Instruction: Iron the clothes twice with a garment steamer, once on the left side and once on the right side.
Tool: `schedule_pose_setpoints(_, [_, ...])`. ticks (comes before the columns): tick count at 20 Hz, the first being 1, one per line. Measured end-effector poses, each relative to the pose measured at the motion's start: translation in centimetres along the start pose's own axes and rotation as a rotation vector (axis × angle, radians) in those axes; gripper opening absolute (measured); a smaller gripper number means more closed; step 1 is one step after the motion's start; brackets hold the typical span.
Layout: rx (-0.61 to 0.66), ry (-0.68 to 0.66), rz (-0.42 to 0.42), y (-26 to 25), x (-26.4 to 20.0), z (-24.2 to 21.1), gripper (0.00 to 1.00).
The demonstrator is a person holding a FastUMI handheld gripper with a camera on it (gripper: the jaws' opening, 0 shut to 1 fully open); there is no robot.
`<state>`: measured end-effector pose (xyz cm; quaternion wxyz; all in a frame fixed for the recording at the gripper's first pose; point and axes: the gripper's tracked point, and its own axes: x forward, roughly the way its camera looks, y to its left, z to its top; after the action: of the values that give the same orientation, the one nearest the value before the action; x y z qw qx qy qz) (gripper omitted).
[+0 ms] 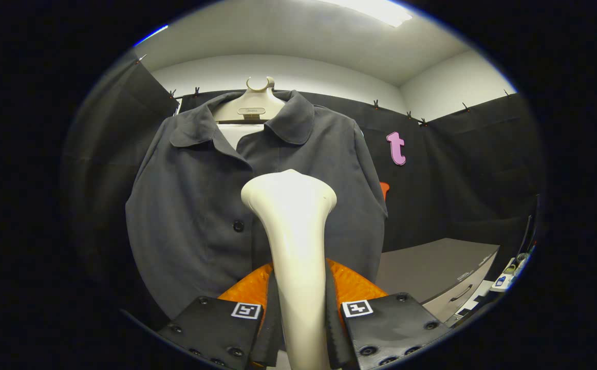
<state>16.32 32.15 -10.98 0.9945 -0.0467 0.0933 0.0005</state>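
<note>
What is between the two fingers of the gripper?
In the gripper view, the gripper is shut on the steamer handle; its head rises in front of the dark shirt.

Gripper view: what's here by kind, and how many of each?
Garment steamers: 1, the steamer, clamped in the tool
Shirts: 1, the dark shirt
Hangers: 1, the hanger
Cabinets: 1, the grey cabinet
Total: 4

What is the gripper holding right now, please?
Gripper: fingers shut on the garment steamer, its head against the dark shirt.
</note>
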Motion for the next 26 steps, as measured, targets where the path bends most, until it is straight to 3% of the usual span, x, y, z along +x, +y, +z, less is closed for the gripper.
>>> schedule_pose_setpoints(11, [-0.001, 0.109, -0.001, -0.3, -2.5, -6.2, 0.44])
schedule_pose_setpoints(26, [-0.018, 0.374, 0.0, -0.8, -8.4, -19.8, 0.44])
